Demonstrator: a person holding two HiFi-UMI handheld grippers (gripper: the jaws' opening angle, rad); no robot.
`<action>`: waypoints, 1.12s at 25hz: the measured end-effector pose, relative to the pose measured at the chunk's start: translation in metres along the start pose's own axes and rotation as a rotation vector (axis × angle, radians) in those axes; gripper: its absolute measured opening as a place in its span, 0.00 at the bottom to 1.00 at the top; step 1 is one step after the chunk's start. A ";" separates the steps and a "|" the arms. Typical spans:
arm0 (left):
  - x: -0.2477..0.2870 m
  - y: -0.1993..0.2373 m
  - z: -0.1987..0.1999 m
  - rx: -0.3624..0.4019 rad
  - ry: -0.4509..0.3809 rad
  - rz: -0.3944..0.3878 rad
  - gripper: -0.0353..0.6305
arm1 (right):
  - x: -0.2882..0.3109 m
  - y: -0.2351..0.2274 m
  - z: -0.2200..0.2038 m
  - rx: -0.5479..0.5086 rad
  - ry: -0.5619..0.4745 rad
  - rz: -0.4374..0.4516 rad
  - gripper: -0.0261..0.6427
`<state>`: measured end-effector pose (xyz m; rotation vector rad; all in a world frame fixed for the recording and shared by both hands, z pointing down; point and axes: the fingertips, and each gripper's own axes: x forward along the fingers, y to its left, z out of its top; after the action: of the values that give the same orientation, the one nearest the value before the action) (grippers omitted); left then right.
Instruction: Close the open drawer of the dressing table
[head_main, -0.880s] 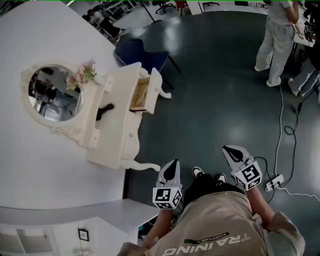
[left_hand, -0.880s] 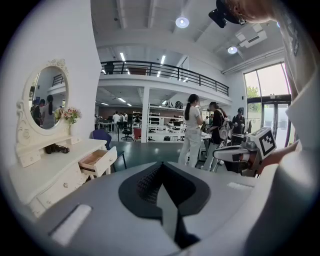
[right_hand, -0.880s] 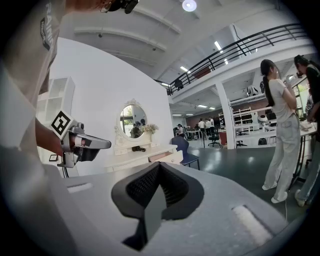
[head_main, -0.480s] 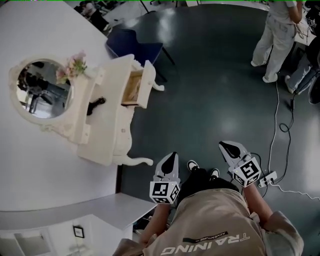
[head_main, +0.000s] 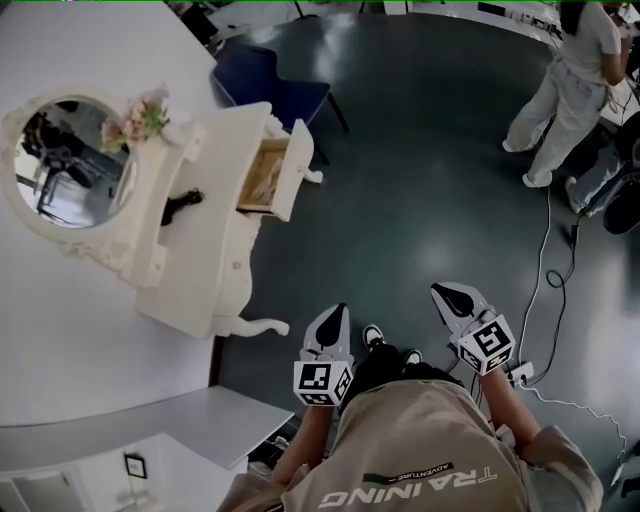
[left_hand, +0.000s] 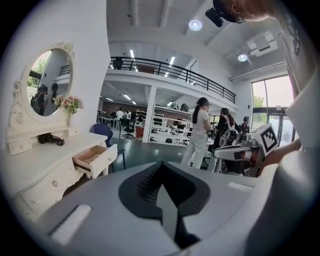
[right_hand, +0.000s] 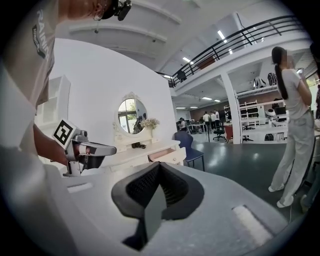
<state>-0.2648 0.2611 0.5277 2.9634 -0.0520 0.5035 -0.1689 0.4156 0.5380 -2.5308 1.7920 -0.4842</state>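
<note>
The drawer (head_main: 272, 178) stands open at the far end of the dressing table (head_main: 200, 255); the left hand-held gripper (head_main: 334, 318) and right hand-held gripper (head_main: 448, 296), both clenched and empty, hang well short of it. An off-centre shove would probably skew and jam the drawer.

The dark, glossy floor (head_main: 420, 200) carries a cream dressing table (head_main: 195, 285) set against the white wall. On its tabletop (head_main: 215, 230) lies a small black object (head_main: 182, 204), near the round mirror (head_main: 65, 165). Pink flowers (head_main: 140, 115) stand at the mirror's far edge. A blue chair (head_main: 270, 90) stands just beyond the dressing table. A pale cable (head_main: 547, 230) and a power strip (head_main: 520, 375) lie on the floor well apart from it.
</note>
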 end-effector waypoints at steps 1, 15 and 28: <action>0.006 0.004 0.003 0.023 -0.003 -0.001 0.08 | 0.006 -0.005 0.002 0.001 0.007 -0.011 0.04; 0.086 0.075 0.064 0.131 -0.042 -0.151 0.08 | 0.117 -0.022 0.067 -0.028 0.060 -0.088 0.04; 0.125 0.119 0.064 0.217 0.026 -0.147 0.08 | 0.188 -0.034 0.083 -0.020 0.035 -0.050 0.04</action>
<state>-0.1323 0.1332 0.5245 3.1370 0.2356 0.5599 -0.0603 0.2396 0.5111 -2.6024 1.7575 -0.5169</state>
